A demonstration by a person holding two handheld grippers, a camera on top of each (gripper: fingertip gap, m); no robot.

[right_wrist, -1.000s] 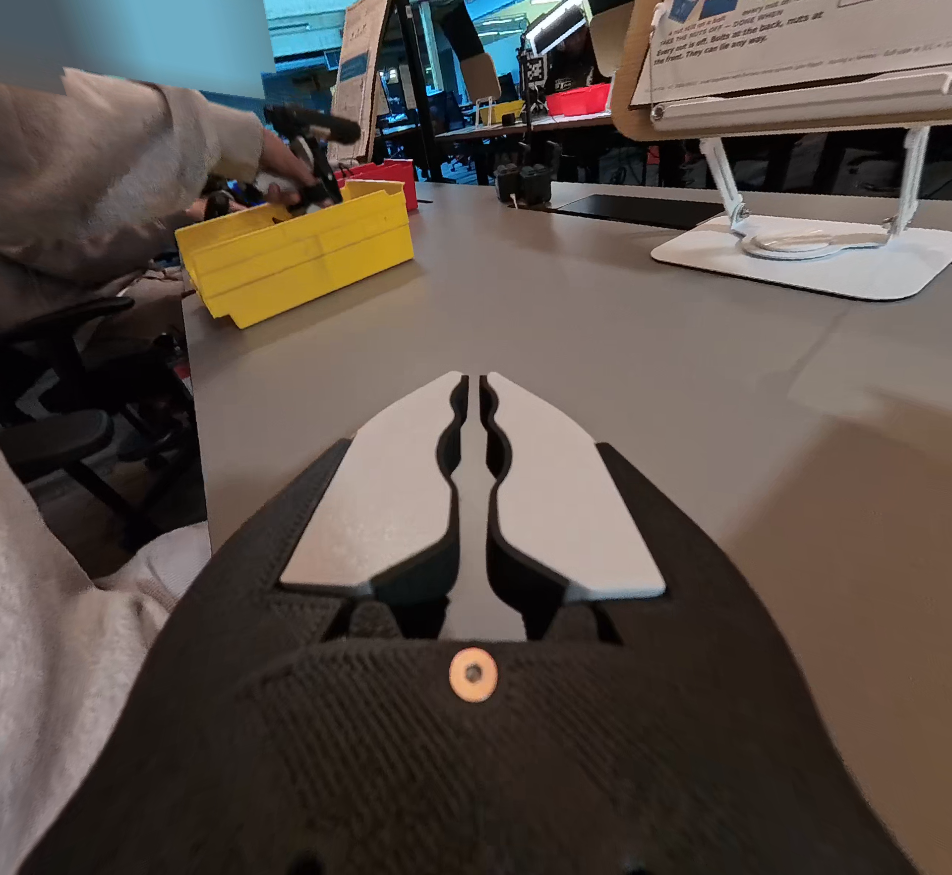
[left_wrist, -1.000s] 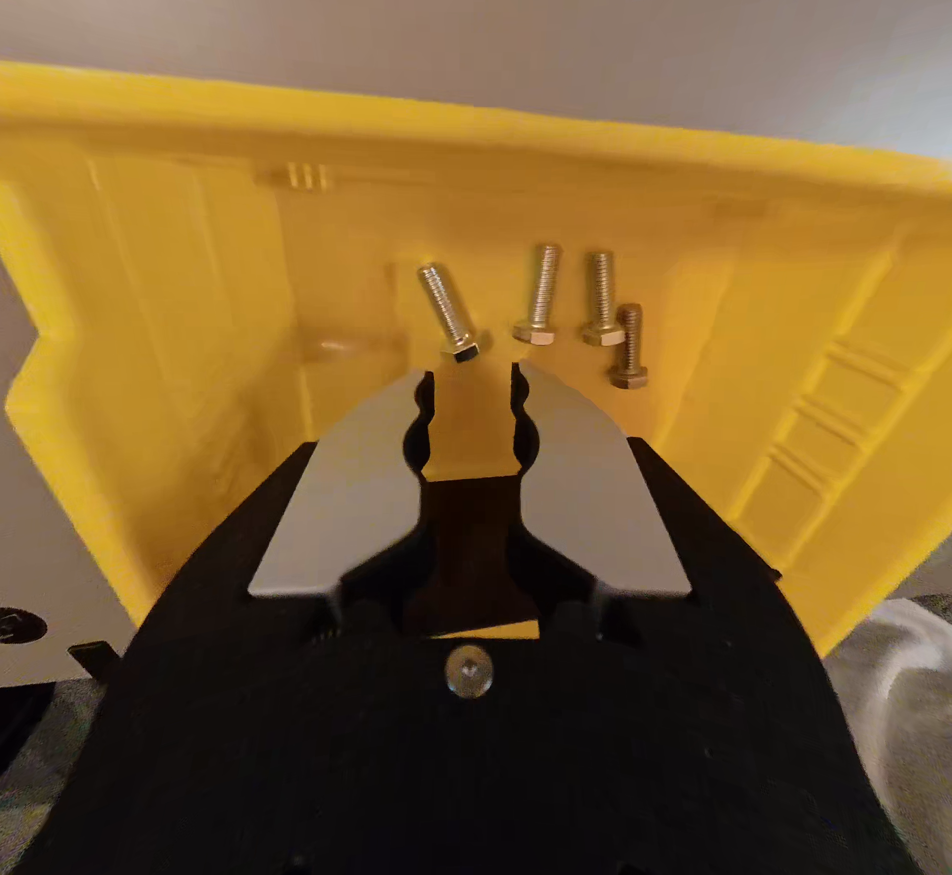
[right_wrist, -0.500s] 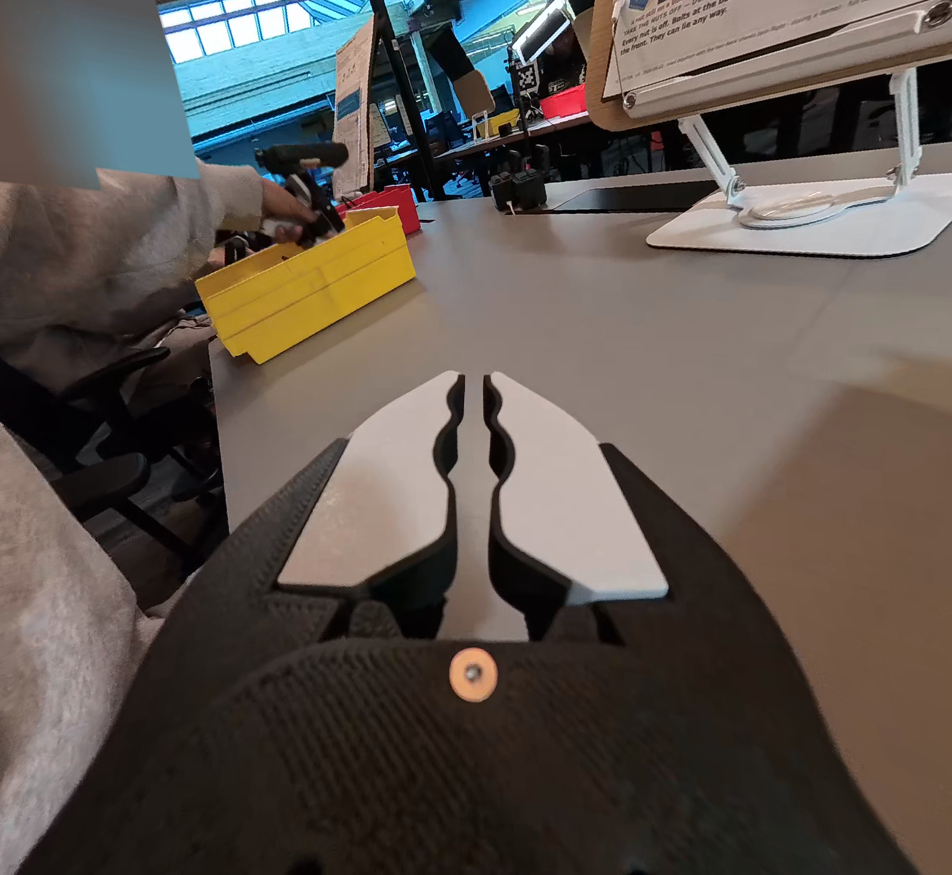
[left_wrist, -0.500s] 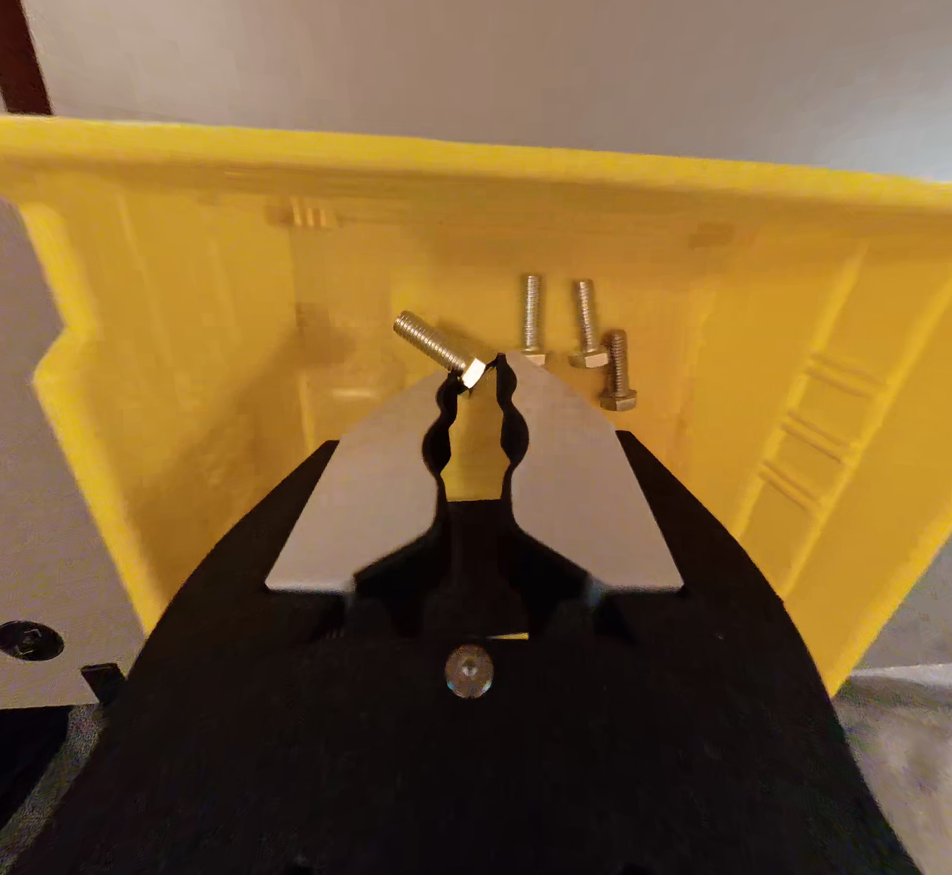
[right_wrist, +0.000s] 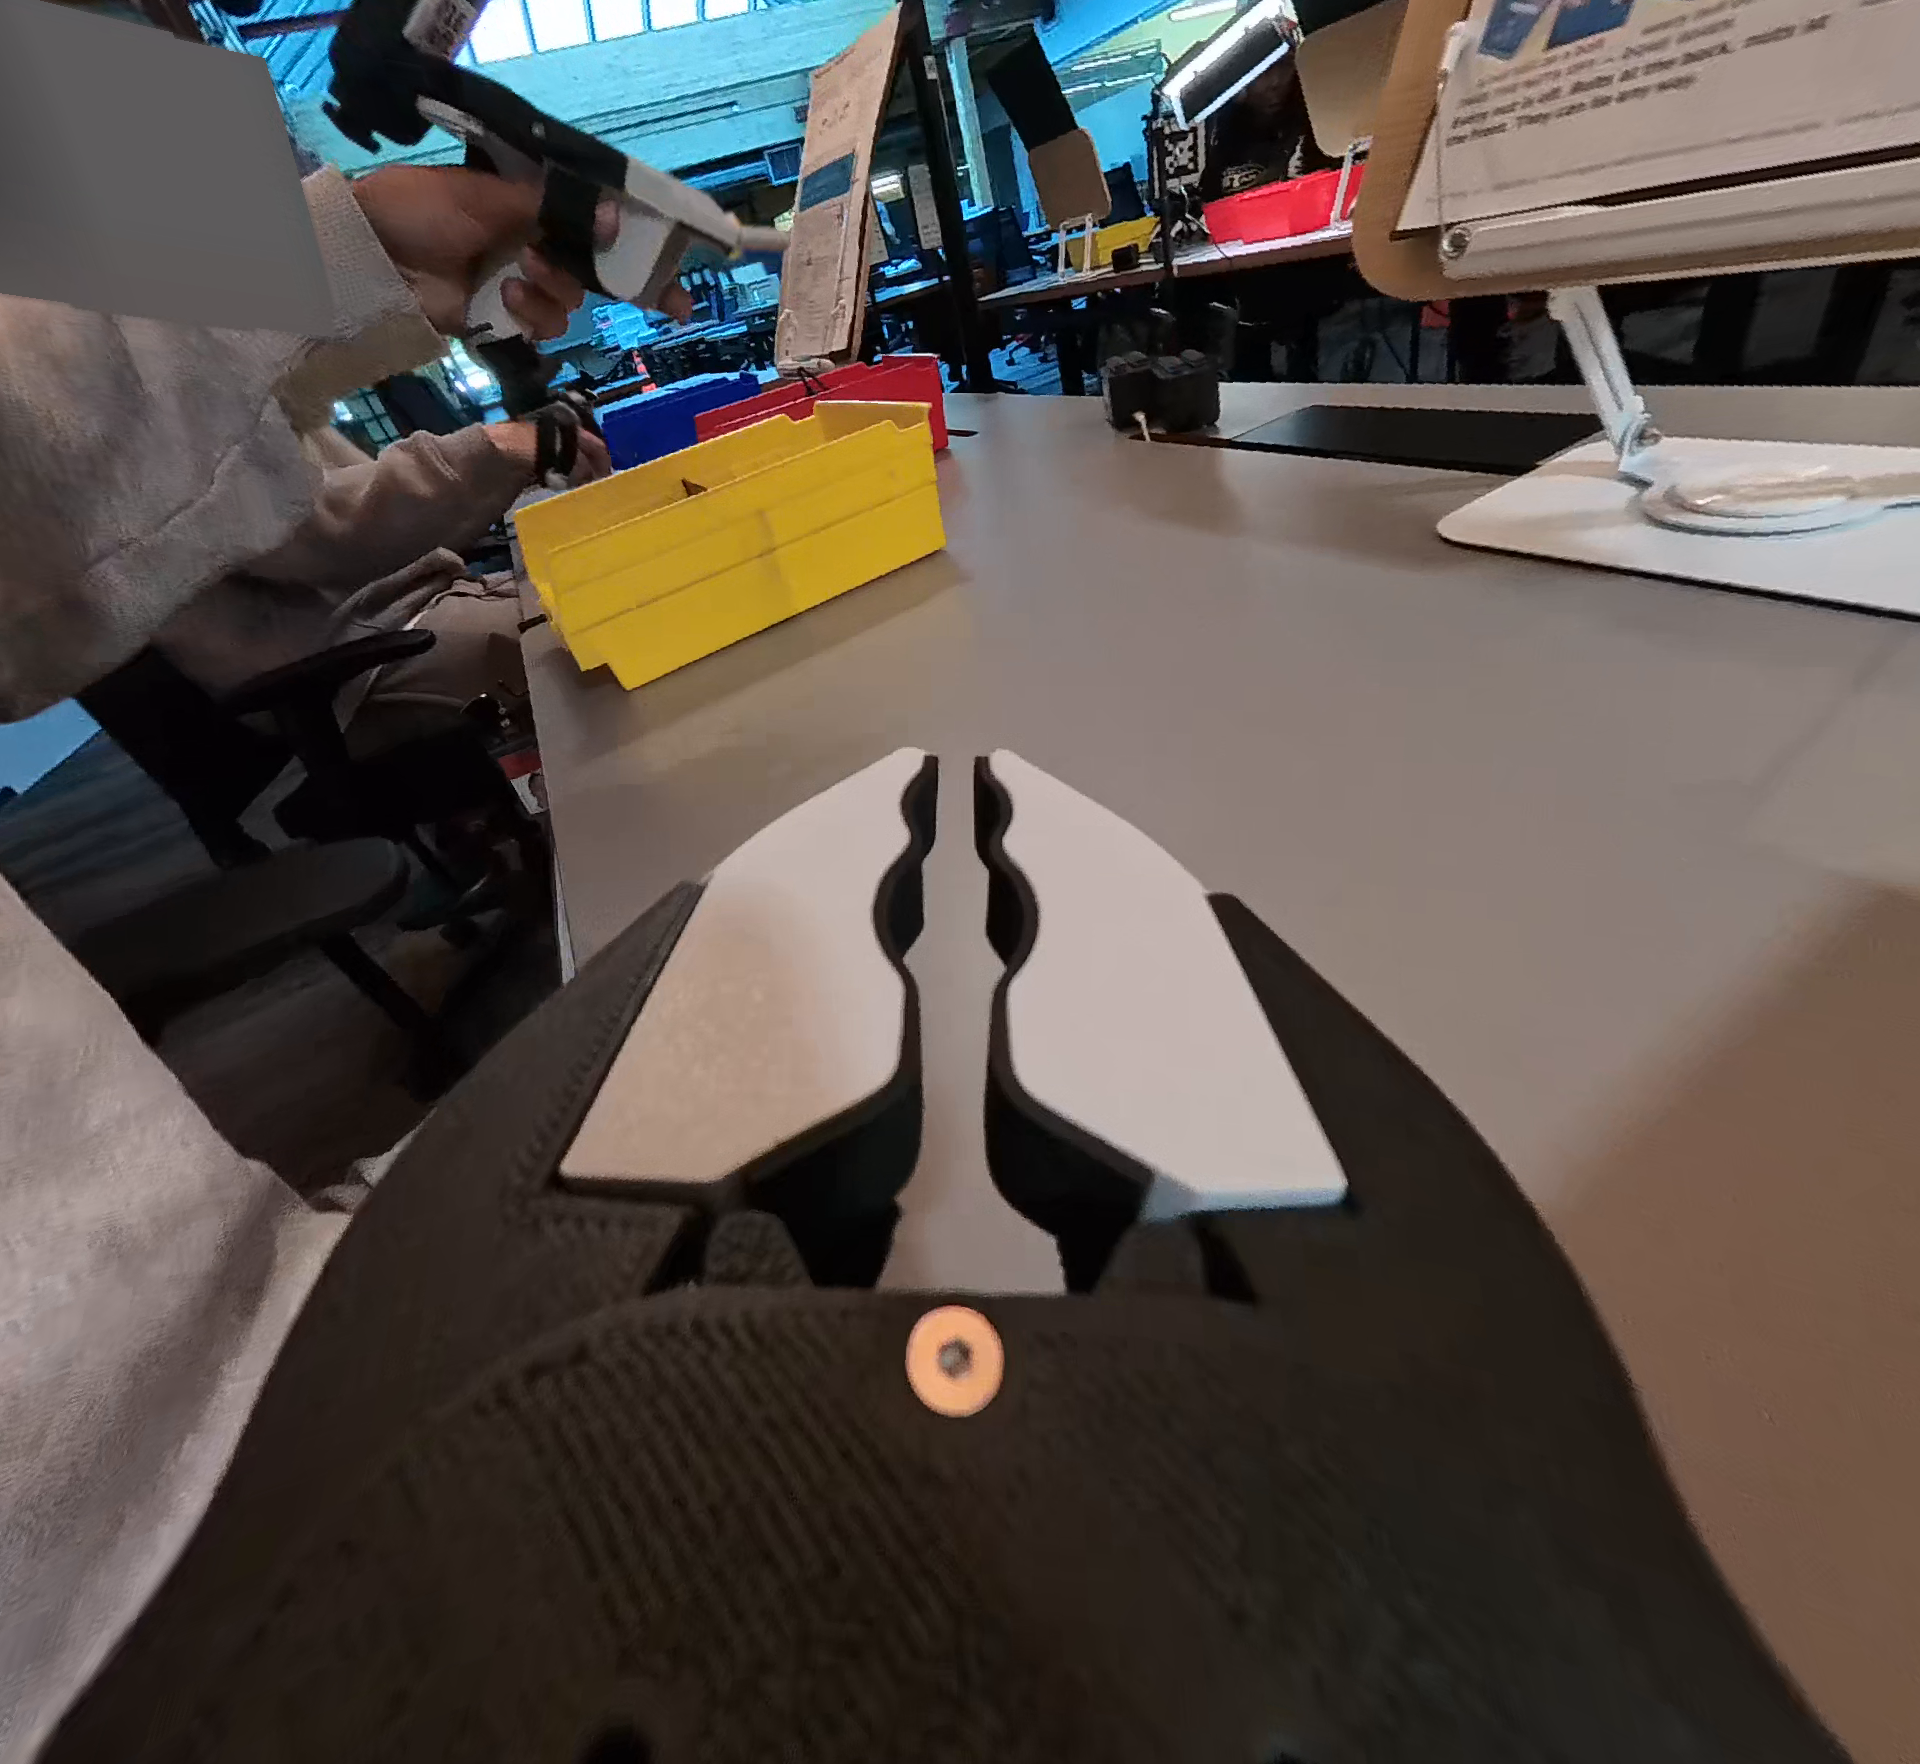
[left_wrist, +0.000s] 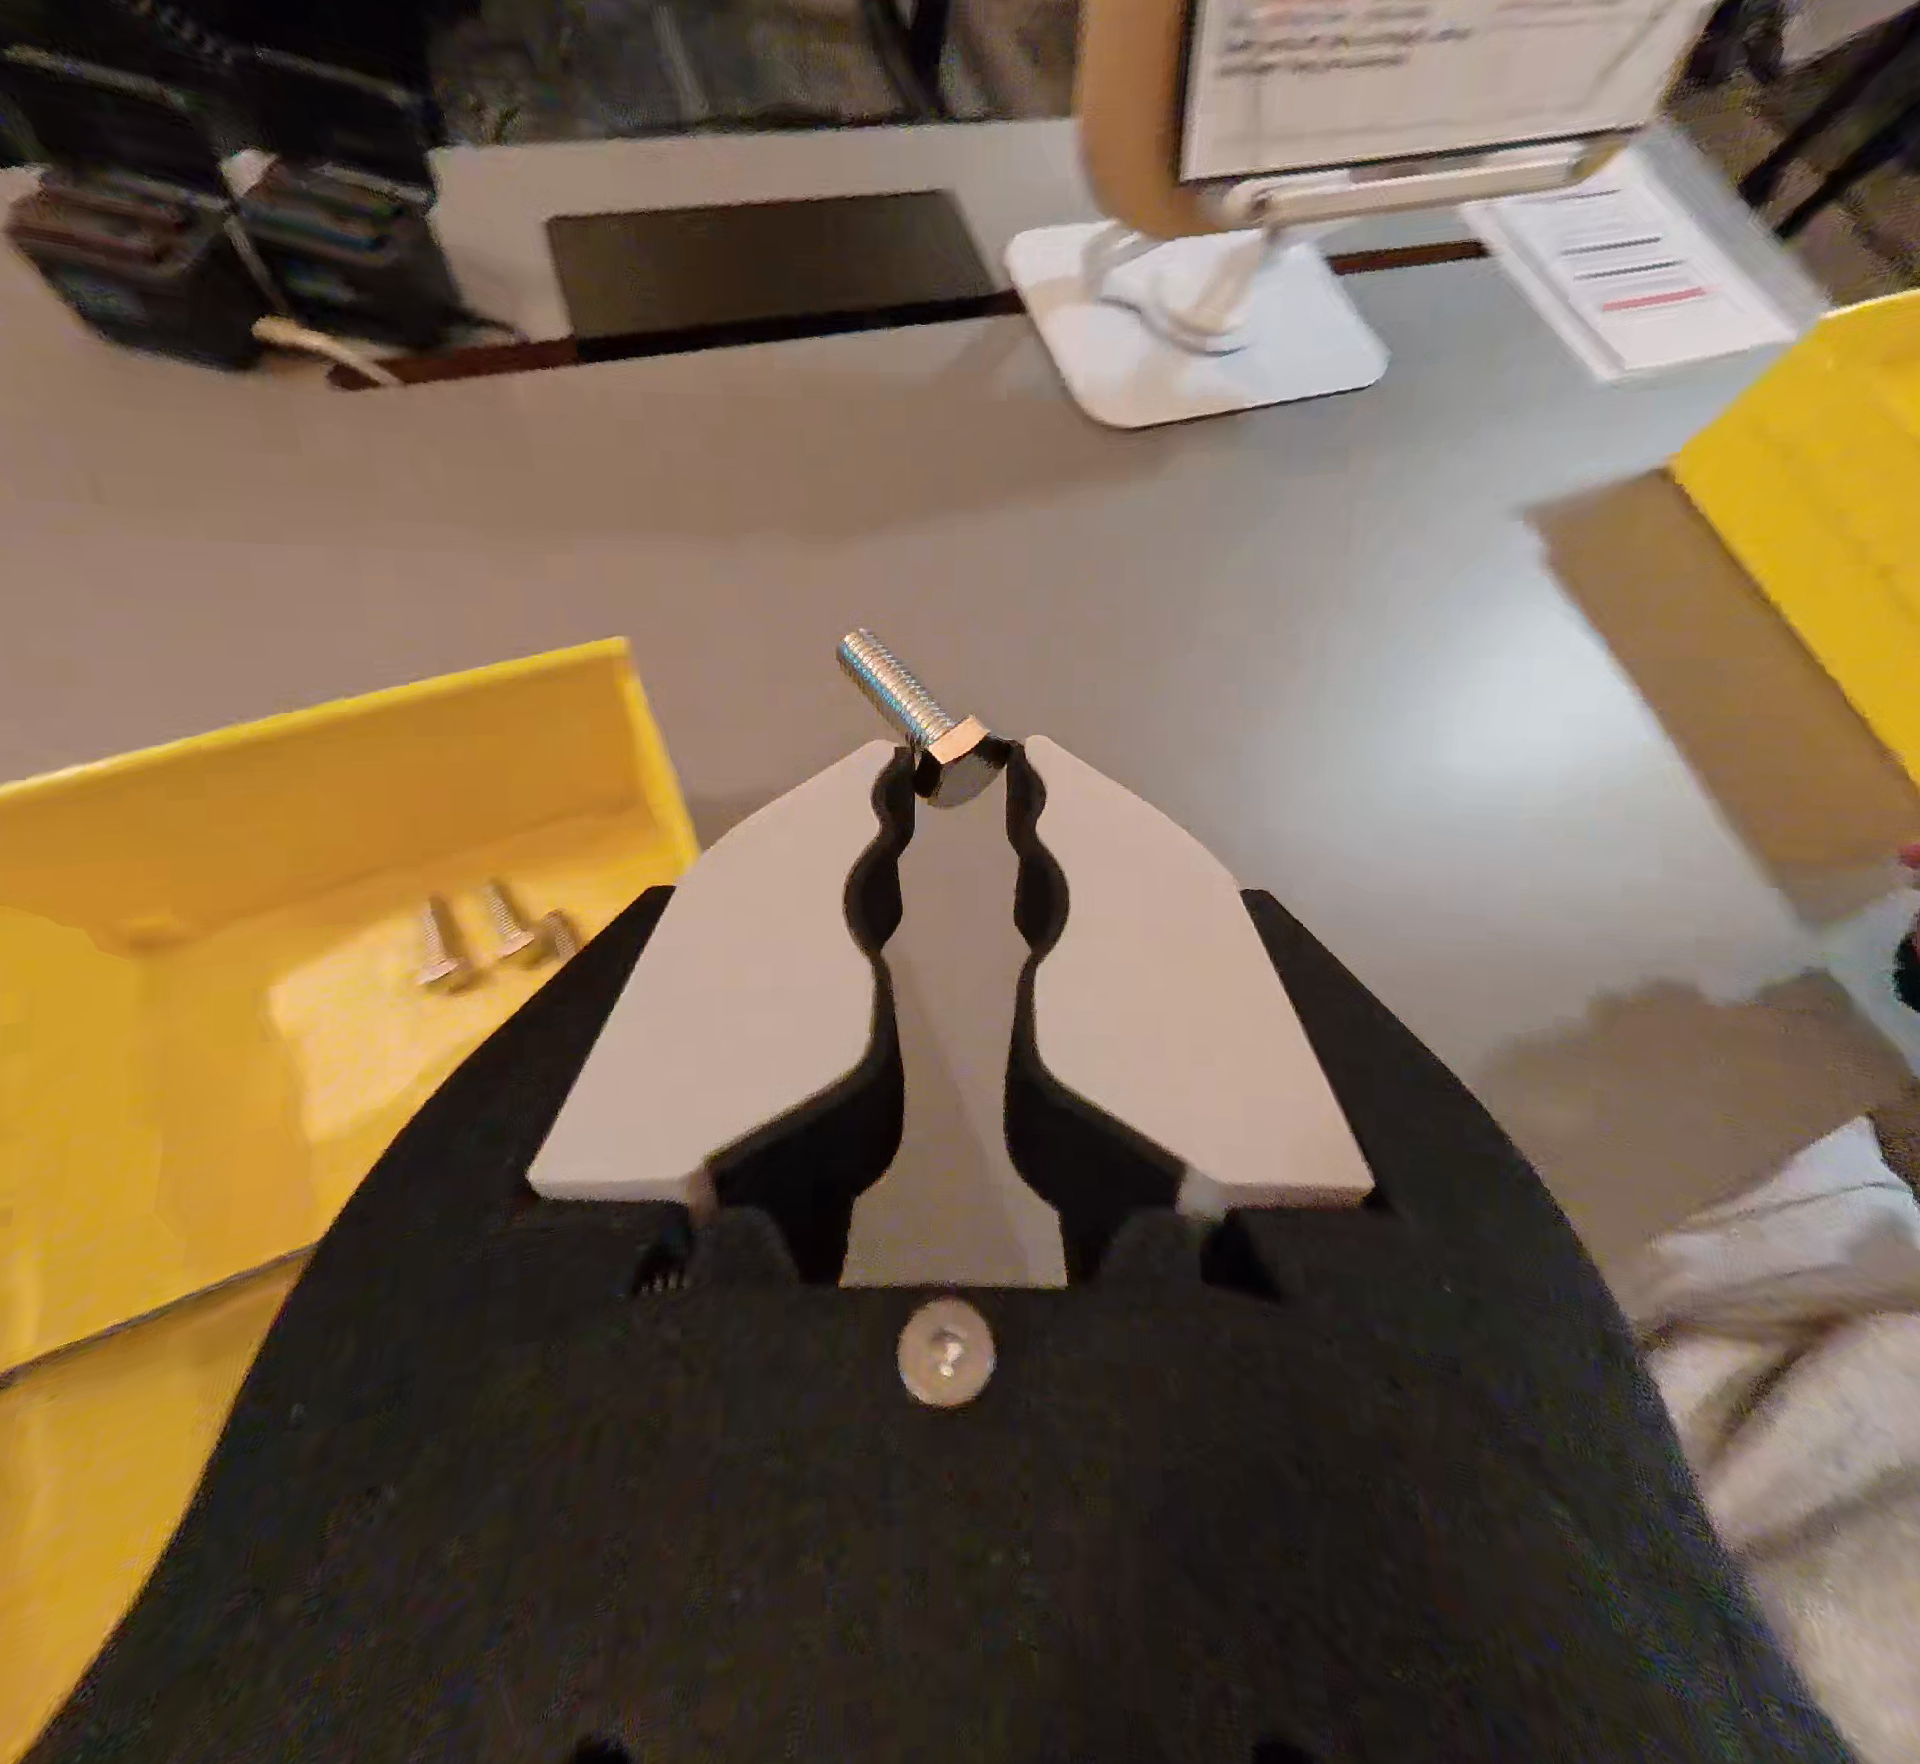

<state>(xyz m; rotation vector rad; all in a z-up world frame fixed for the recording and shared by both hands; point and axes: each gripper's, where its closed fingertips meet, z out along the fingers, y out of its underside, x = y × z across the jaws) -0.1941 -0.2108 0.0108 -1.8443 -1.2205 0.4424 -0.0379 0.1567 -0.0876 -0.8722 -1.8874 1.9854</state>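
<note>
My left gripper (left_wrist: 956, 756) is shut on the hex head of a silver bolt (left_wrist: 896, 708) and holds it above the grey table (left_wrist: 1299, 675); the threaded shaft points up and to the left. A yellow bin (left_wrist: 312, 779) lies below and to its left, with three more bolts (left_wrist: 488, 940) on its floor. My right gripper (right_wrist: 956, 767) is shut and empty, low over the table (right_wrist: 1351, 727). In the right wrist view the left gripper (right_wrist: 623, 208) shows at the upper left, raised above the yellow bin (right_wrist: 748, 530) in a person's hand.
A second yellow bin (left_wrist: 1829, 509) sits at the right edge. A white document stand (left_wrist: 1205, 332) and a black mat (left_wrist: 769, 270) are at the back. Red (right_wrist: 842, 400) and blue (right_wrist: 675, 426) bins stand behind the yellow one. An office chair (right_wrist: 291, 883) is left of the table. Across from one pair of fingers to the other is roughly 40 centimeters.
My left gripper closed on one bolt's head in the yellow bin and lifted it up and out to the right, over the table. My right gripper stayed shut and hardly moved.
</note>
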